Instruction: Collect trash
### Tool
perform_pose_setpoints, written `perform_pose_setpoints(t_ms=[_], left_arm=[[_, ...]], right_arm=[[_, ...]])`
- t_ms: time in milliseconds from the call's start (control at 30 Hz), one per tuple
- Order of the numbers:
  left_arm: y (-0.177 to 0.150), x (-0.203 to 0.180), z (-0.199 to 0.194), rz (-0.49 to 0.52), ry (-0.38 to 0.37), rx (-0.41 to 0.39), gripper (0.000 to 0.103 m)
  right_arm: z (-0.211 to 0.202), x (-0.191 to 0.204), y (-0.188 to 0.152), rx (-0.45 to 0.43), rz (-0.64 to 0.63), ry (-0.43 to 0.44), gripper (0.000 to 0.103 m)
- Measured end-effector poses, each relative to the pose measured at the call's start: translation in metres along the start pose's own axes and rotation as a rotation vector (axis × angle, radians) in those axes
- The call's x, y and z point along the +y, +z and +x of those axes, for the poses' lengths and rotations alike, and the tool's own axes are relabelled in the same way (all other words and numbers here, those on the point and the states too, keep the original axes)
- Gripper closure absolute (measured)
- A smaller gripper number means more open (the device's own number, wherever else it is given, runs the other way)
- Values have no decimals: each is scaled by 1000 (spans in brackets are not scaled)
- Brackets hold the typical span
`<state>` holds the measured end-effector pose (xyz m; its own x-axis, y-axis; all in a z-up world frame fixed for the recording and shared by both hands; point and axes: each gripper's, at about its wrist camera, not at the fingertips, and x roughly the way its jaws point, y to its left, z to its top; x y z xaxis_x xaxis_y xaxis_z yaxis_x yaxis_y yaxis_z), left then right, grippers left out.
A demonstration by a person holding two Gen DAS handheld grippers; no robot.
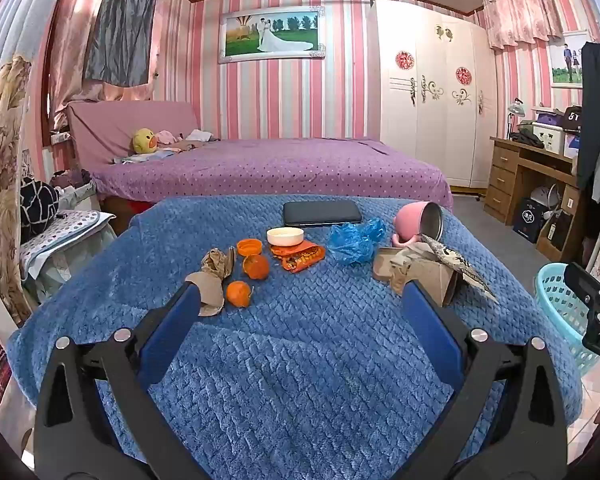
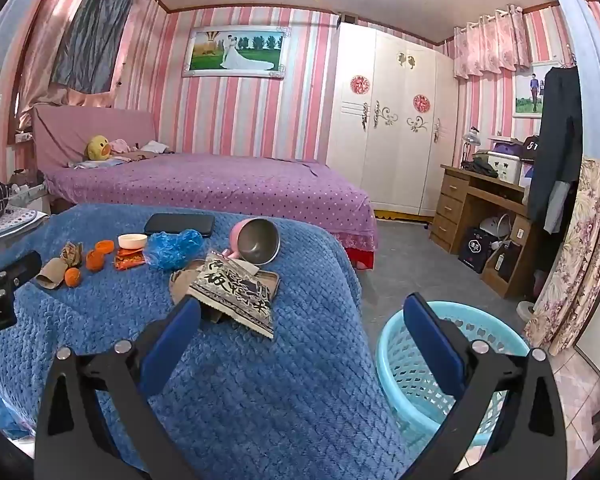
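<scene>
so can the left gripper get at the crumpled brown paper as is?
Probably yes: left gripper is open, the crumpled brown paper lies just past its left finger on the blue blanket, nothing between.

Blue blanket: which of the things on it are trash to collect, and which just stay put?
Trash for the basket:
- orange peels
- brown paper scraps
- orange wrapper
- blue plastic bag
- printed packet

Probably stays:
- black phone
- tipped pink cup
- white bowl
</scene>
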<state>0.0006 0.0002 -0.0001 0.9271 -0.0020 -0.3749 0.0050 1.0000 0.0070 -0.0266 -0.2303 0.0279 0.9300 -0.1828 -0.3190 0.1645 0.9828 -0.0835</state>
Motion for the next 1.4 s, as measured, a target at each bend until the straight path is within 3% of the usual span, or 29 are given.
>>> perform_pose_setpoints(t_ms=[1400], left_arm=[[0, 0, 0, 0, 0, -4, 5]], right_arm=[[0, -6, 0, 3, -11, -9, 4]])
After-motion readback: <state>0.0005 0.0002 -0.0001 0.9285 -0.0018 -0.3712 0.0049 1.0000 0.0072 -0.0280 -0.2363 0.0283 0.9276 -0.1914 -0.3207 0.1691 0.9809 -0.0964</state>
